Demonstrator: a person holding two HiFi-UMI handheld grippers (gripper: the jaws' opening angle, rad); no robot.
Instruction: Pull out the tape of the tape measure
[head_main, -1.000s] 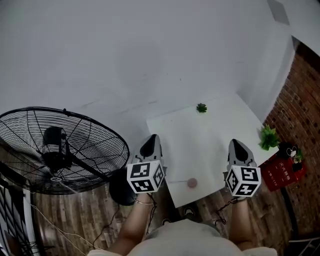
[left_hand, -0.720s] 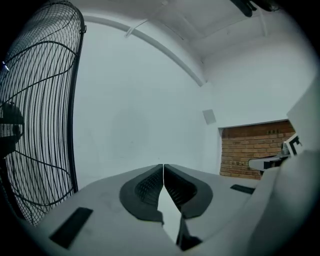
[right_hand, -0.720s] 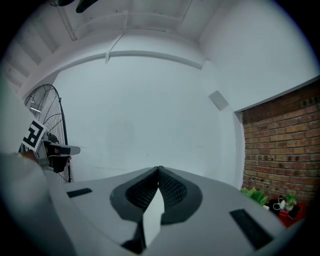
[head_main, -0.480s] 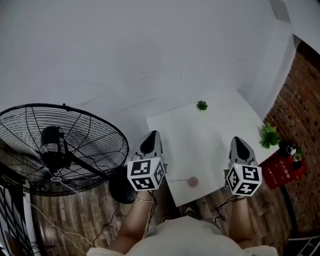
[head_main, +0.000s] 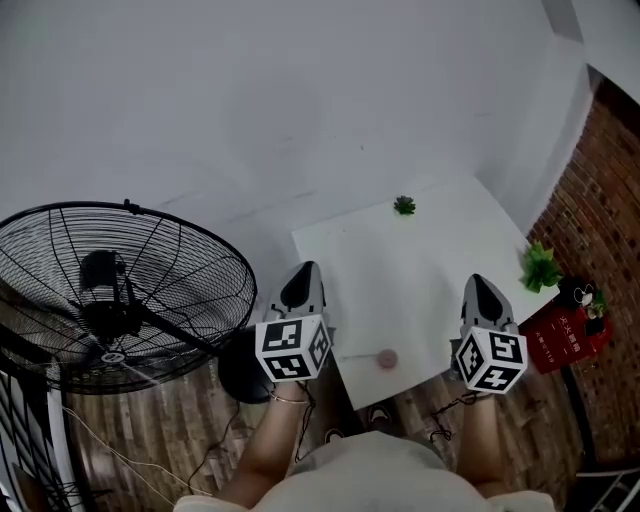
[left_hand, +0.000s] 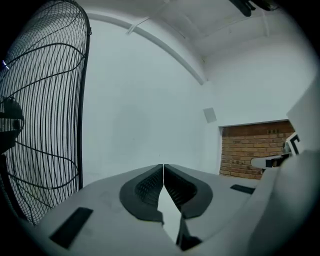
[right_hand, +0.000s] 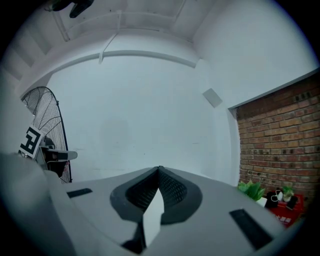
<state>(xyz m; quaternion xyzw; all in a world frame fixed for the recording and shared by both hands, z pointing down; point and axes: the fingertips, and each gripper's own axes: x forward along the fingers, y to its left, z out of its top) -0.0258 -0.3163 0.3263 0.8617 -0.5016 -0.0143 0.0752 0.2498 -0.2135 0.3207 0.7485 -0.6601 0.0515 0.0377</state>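
A small round pink object (head_main: 386, 359), probably the tape measure, lies near the front edge of the white table (head_main: 420, 260); no tape shows pulled out. My left gripper (head_main: 303, 273) hovers over the table's front left corner, left of the pink object, its jaws pressed together with nothing between them (left_hand: 163, 165). My right gripper (head_main: 479, 283) is held over the table's front right part, right of the pink object, also shut and empty (right_hand: 159, 169). Both gripper views look out at the white wall, and neither shows the pink object.
A large black floor fan (head_main: 120, 295) stands left of the table, close to my left gripper (left_hand: 45, 115). A tiny green plant (head_main: 404, 206) sits at the table's far edge. A leafy plant (head_main: 540, 268), a red box (head_main: 565, 338) and a brick wall (right_hand: 280, 135) are on the right.
Only the head view has drifted slightly; both grippers stay shut in nearly the same places.
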